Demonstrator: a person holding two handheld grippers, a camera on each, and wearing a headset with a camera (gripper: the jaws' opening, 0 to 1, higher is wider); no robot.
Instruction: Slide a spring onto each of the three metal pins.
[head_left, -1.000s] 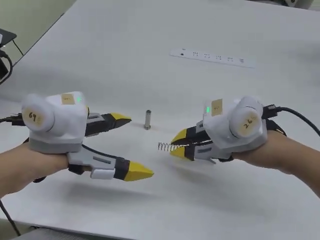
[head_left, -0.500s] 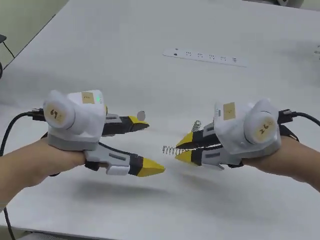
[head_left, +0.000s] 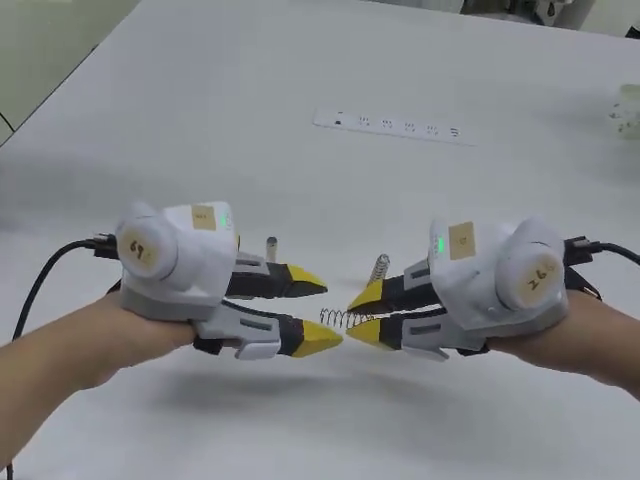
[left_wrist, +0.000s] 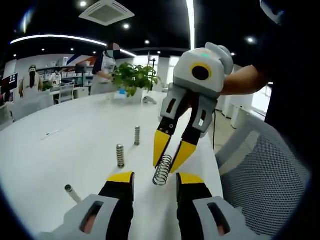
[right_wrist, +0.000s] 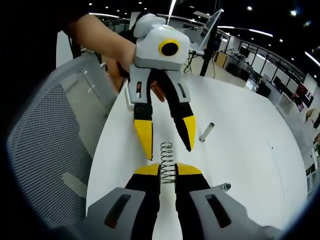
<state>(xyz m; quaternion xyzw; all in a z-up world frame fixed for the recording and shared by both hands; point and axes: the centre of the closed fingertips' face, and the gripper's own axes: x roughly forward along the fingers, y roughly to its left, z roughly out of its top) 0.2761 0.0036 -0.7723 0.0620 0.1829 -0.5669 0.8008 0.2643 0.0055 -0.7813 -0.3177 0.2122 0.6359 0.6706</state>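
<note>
Yellow-tipped, the right gripper (right_wrist: 167, 171) is clamped on one end of a wire spring (right_wrist: 166, 152). The spring's free end points toward the left gripper (left_wrist: 156, 177), whose jaws are spread and hold nothing. In the left gripper view, a bare metal pin (left_wrist: 70, 192) stands on the white table (left_wrist: 60, 130) at 9 o'clock of those jaws. A nearer sprung pin (left_wrist: 120, 155) stands at 10 o'clock and a farther sprung pin (left_wrist: 137, 135) at 11. The count is three pins, three springs and two grippers. By my reading two pins are done, leaving the bare one.
</note>
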